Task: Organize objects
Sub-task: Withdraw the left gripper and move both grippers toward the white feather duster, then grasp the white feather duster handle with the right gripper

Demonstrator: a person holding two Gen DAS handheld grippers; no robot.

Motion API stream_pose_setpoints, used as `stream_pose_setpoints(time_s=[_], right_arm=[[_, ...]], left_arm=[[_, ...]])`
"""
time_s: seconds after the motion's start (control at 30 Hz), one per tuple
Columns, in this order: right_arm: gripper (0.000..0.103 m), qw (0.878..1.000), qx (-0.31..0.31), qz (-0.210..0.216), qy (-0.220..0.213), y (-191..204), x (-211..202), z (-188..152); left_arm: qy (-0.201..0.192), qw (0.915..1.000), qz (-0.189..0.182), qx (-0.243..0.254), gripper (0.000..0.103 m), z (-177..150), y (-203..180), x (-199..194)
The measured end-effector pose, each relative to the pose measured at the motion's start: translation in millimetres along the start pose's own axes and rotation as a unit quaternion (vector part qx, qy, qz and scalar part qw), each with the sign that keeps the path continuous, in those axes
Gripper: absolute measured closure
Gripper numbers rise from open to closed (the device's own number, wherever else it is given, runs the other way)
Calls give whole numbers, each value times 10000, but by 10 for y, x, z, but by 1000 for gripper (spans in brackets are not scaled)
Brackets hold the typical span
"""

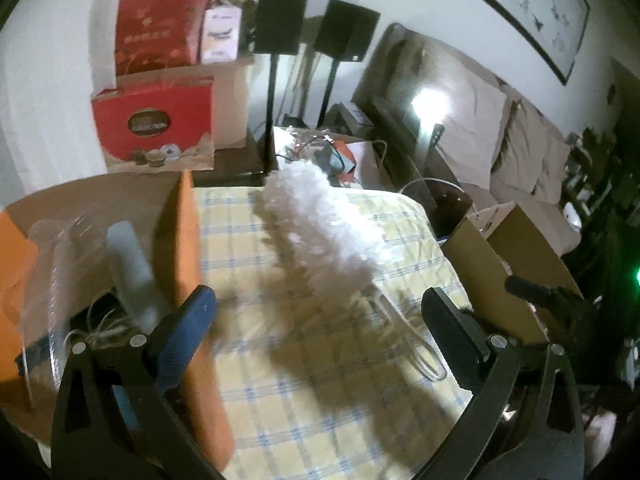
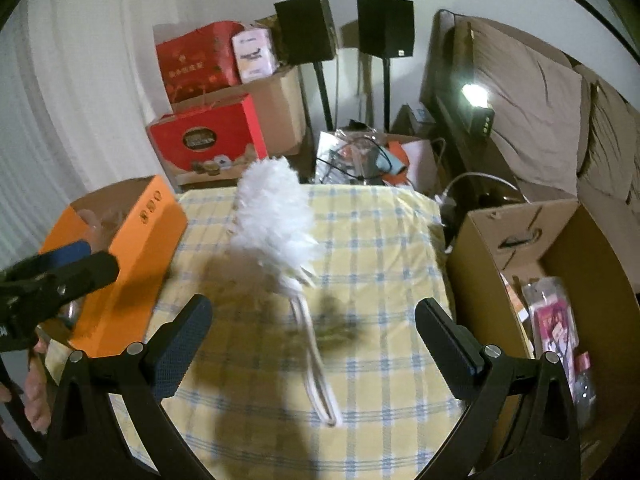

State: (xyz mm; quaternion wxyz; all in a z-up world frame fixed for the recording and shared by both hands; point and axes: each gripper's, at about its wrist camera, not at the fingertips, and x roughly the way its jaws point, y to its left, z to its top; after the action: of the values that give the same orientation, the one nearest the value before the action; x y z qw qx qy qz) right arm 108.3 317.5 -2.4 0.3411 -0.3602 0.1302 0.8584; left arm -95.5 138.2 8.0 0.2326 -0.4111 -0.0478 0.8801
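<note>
1. The right hand-held gripper (image 2: 314, 322) is hovering with its jaws wide apart and empty, and the left hand-held gripper (image 1: 318, 314) is also standing wide apart, holding nothing.
2. The white feather duster (image 2: 274, 222) is lying on the checked counter (image 2: 380, 240), between the orange box (image 2: 132, 256) and the cardboard box (image 2: 560, 240).
3. Its long axis is running away from the right hand-held gripper, with the looped handle (image 2: 316, 364) pointing back between the jaws.
4. I am judging the right one to be nearer, because the handle is sitting almost centred there.
</note>
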Motion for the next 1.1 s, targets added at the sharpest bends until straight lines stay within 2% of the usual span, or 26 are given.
stream_pose_setpoints(time_s=[0.17, 0.33, 0.57, 0.8, 0.87, 0.93, 1.1], right_arm=[[3, 9999, -37, -40, 141, -84, 81, -113], [7, 9996, 2, -1, 282, -162, 175, -208], [19, 9990, 57, 96, 428, -209, 307, -327], [38, 9971, -60, 301, 698, -118, 516, -447], [39, 9965, -67, 343, 756, -99, 563, -471], [40, 9962, -54, 367, 789, -94, 595, -484], [52, 9959, -60, 384, 823, -83, 658, -496]], left_arm=[[78, 9999, 25, 135, 0, 69, -184, 237], [44, 9997, 217, 115, 1, 122, -261, 507], [391, 9991, 100, -111, 7, 156, -234, 934], [705, 9972, 94, -235, 22, 168, -222, 1269], [738, 9969, 135, -250, 26, 168, -223, 1321], [789, 9964, 119, -269, 34, 167, -223, 1374], [940, 9952, 53, -273, 52, 153, -236, 1492]])
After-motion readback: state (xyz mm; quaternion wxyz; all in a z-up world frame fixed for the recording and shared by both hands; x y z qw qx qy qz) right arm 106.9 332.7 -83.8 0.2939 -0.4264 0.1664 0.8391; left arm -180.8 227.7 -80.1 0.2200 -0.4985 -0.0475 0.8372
